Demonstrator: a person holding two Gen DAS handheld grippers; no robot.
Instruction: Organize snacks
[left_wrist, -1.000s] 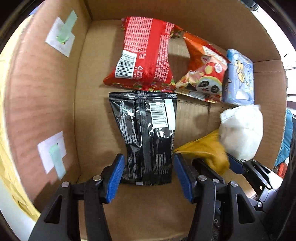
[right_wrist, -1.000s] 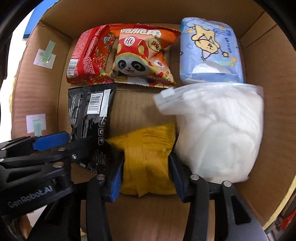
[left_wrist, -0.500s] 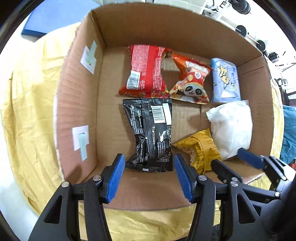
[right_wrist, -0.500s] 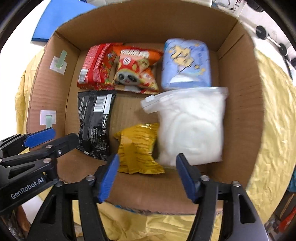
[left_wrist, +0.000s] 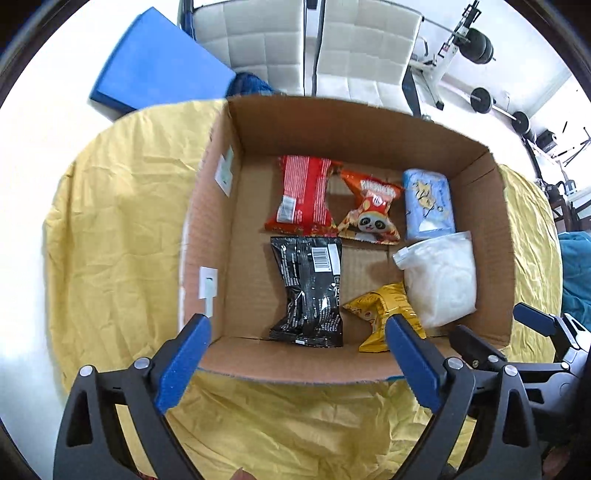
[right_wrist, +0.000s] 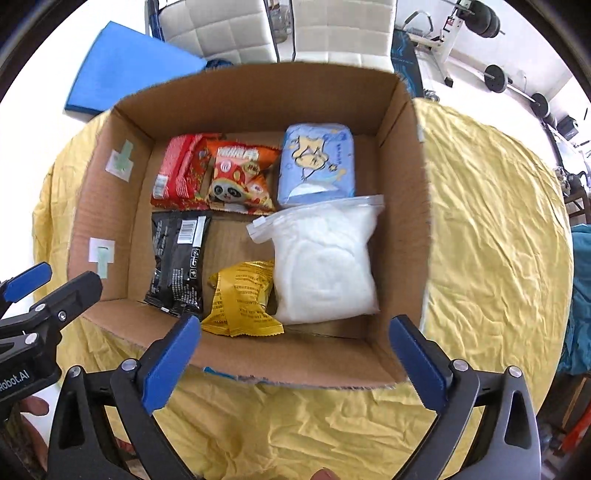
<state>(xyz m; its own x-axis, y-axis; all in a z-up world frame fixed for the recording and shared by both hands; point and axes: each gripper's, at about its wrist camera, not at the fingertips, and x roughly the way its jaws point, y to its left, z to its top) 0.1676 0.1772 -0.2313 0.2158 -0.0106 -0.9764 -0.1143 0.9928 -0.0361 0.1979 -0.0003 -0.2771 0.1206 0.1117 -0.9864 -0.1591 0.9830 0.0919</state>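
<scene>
A cardboard box (left_wrist: 354, 363) (right_wrist: 295, 365) on a yellow cloth holds the snacks. Along its back lie a red packet (left_wrist: 303, 195) (right_wrist: 177, 171), a panda packet (left_wrist: 371, 210) (right_wrist: 240, 181) and a light blue pack (left_wrist: 428, 203) (right_wrist: 317, 162). In front lie a black packet (left_wrist: 310, 288) (right_wrist: 177, 254), a yellow packet (left_wrist: 384, 314) (right_wrist: 240, 299) and a white zip bag (left_wrist: 439, 277) (right_wrist: 325, 258). My left gripper (left_wrist: 297, 358) hangs open above the box's near wall, empty. My right gripper (right_wrist: 295, 358) is likewise open and empty, raised over the near wall.
The yellow cloth (left_wrist: 118, 229) (right_wrist: 491, 229) covers the round table around the box. A blue mat (left_wrist: 159, 62) (right_wrist: 122, 70), white chairs (left_wrist: 306, 40) and barbell gear (left_wrist: 487, 99) stand behind. The other gripper shows at each view's edge.
Both grippers have lifted up and back out of the box and opened wider. The right one let go of the yellow packet, which now lies on the box floor.
</scene>
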